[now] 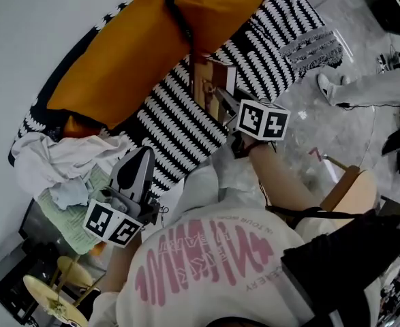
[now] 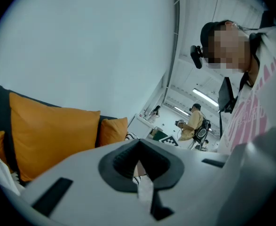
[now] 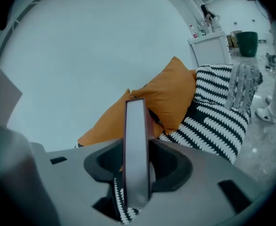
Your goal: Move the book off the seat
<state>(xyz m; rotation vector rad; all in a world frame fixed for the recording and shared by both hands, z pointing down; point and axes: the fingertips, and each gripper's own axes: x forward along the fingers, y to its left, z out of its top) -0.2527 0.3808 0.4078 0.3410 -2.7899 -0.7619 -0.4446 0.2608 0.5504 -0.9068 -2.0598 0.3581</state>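
Here, the right gripper [image 3: 137,171] is clamped on the book [image 3: 136,126], which stands upright and edge-on between the jaws, a pad pressing each cover. In the head view the book [image 1: 209,80] hangs from the right gripper [image 1: 221,102] over the striped seat [image 1: 179,125]. It looks clear of the fabric but has not yet moved past it. The left gripper [image 2: 140,166] has its jaws drawn together on nothing and rides close to the person's body, near a pile of pale clothes [image 1: 56,157].

Judging from this pose, the step calls for a firm grip, since a book pinched near one edge tends to swing or fan open. It should be carried outward past the seat's front edge and laid down flat before the jaws let go.

The seat is a sofa draped in a black-and-white throw, soft and uneven. Two orange cushions [image 1: 118,67] back it against a plain white wall [image 1: 29,33], and a green sheet [image 1: 73,213] lies at its near end. Beyond the sofa are a pale speckled floor [image 1: 302,125], a white cabinet [image 3: 212,48], a green bin [image 3: 247,42] and other people [image 2: 194,124] far off.
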